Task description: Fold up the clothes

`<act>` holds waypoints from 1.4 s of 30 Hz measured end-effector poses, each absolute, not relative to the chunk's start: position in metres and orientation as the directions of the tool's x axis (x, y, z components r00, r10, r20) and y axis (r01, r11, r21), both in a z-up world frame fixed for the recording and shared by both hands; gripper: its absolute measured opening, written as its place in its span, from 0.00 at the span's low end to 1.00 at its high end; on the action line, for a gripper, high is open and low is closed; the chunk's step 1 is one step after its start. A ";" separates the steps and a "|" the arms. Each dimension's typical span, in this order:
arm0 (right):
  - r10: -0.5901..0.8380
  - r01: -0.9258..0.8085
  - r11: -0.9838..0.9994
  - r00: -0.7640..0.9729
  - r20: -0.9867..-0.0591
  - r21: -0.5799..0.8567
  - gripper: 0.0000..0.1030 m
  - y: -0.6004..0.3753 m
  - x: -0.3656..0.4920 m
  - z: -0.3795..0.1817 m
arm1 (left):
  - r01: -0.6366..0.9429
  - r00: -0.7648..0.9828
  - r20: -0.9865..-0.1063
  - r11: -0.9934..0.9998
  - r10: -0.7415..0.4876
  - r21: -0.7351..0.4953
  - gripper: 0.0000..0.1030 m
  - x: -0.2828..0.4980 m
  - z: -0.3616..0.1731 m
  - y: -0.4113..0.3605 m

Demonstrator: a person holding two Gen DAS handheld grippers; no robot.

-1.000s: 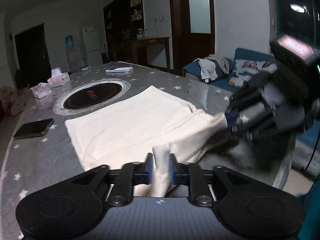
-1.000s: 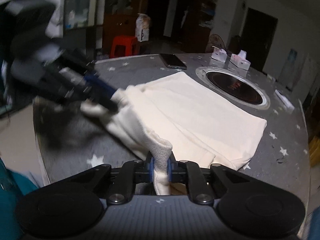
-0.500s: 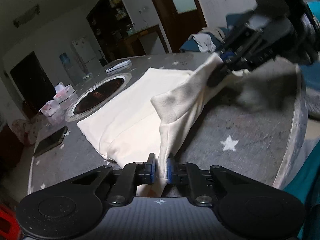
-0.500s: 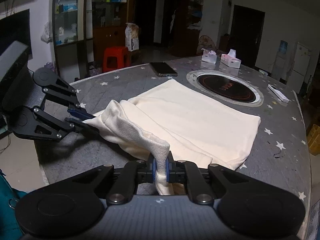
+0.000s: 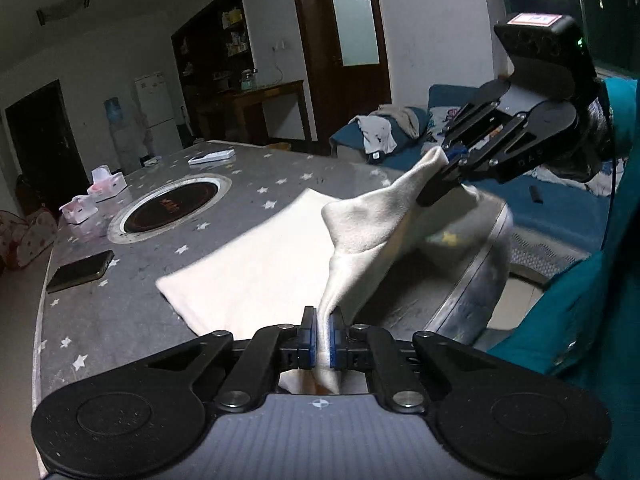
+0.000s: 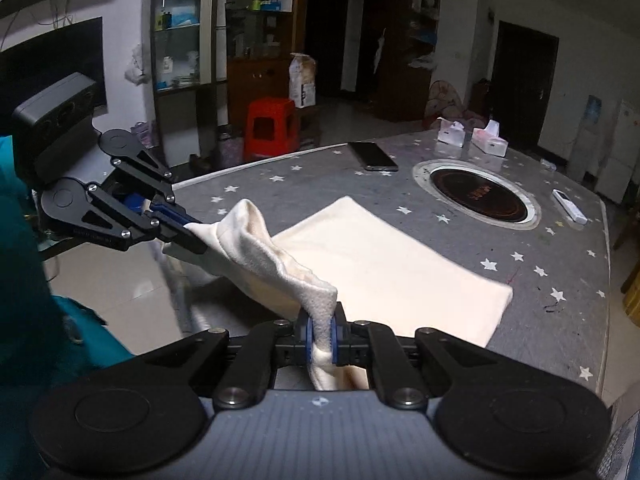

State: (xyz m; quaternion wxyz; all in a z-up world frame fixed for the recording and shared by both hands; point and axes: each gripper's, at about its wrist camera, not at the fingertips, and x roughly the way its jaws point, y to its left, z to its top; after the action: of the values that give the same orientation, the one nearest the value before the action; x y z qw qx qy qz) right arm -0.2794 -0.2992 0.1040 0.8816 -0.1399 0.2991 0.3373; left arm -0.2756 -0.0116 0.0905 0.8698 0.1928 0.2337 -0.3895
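A cream garment lies partly flat on the grey star-patterned table; it also shows in the right wrist view. My left gripper is shut on one near corner of it. My right gripper is shut on the other near corner. Both corners are lifted above the table's near edge, with the cloth's near hem stretched between them. The right gripper shows in the left wrist view, and the left gripper shows in the right wrist view.
A round inset burner sits mid-table. A phone, tissue boxes and a remote lie around it. A blue sofa with clothes stands beyond the table, and a red stool is on the floor.
Both grippers have lifted the garment's near corners off the table and pulled them back toward the near edge. The hem now hangs raised between them.
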 end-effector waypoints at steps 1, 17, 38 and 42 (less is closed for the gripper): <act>0.514 -0.680 0.732 0.591 -0.622 -0.042 0.07 -0.299 -0.277 0.108 | 0.764 0.595 -0.550 0.625 -0.586 0.160 0.06 -0.273 0.094 -0.012; 0.410 -0.614 0.782 0.637 -0.652 -0.108 0.07 -0.296 -0.109 0.090 | 0.645 0.694 -0.585 0.723 -0.420 0.246 0.06 -0.091 0.066 -0.062; 0.285 -0.290 0.951 0.686 -0.669 0.107 0.15 -0.344 -0.113 0.015 | 0.551 0.687 -0.595 0.833 -0.416 0.054 0.22 -0.083 0.050 -0.062; 0.249 -0.269 0.961 0.725 -0.642 0.069 0.15 -0.345 -0.115 0.029 | 0.548 0.675 -0.619 0.835 -0.401 0.056 0.22 -0.084 0.043 -0.061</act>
State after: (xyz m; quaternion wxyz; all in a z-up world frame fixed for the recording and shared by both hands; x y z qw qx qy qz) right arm -0.1152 -0.3450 0.0289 0.9285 -0.0146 0.3438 0.1397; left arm -0.0838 -0.0610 0.0428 0.9073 0.1193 0.3069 -0.2615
